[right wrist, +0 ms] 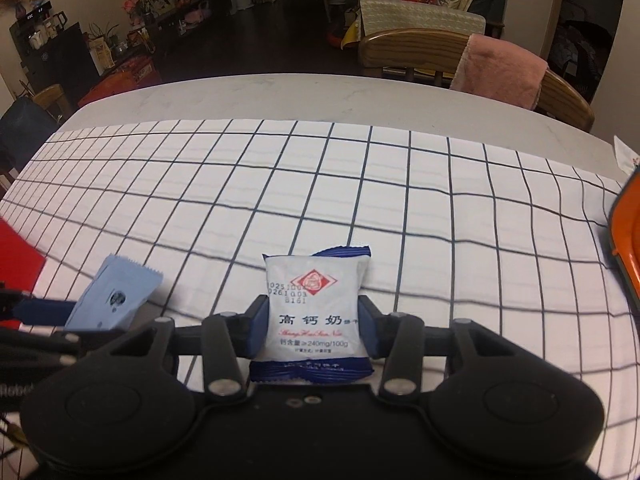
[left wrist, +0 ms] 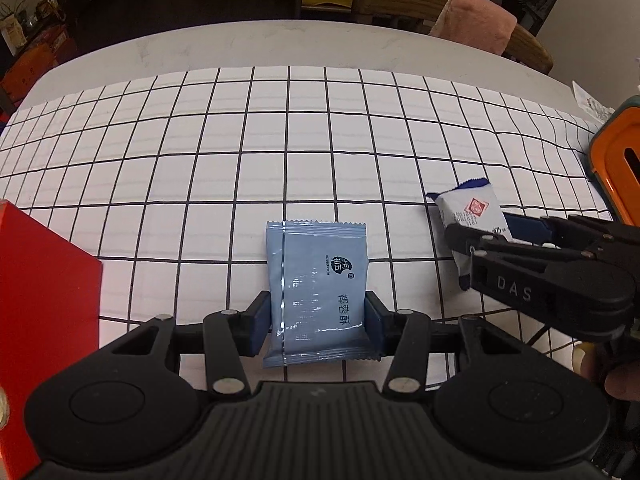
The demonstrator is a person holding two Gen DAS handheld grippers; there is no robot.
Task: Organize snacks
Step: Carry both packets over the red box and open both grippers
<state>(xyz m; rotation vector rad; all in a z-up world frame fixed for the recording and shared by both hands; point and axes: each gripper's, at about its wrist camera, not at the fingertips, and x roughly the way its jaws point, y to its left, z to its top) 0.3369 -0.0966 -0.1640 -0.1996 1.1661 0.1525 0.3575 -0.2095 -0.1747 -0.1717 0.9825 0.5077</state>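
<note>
Left wrist view, left to right. At the far left edge, a red box (left wrist: 44, 320), only one slanted face in frame, contents not visible. At lower centre, the left gripper (left wrist: 318, 326), pinching a pale blue snack packet (left wrist: 318, 292) by its two side edges, blue pads pressed against both sides. Packet upright in the frame, its top seam toward the middle of the checked tablecloth (left wrist: 280, 140). Further right, the right gripper (left wrist: 486, 236), reaching in from the right edge and clamped on a white snack packet (left wrist: 468, 208) with dark blue ends. At the right edge, an orange container (left wrist: 612, 160) with a dark green rim, only partly in frame, inside not visible. In the upper right, a wooden chair (left wrist: 404, 0) with a pink towel (left wrist: 476, 20) draped over its back.

Right wrist view, left to right. At the left edge, a sliver of the red box (right wrist: 18, 256). Lower left, the pale blue snack packet (right wrist: 114, 296), tilted, held by the left gripper (right wrist: 60, 312). At lower centre, the right gripper (right wrist: 312, 330), squeezing the white snack packet (right wrist: 314, 308) between its blue pads. At the right edge, the orange container (right wrist: 626, 236), interior out of view.
</note>
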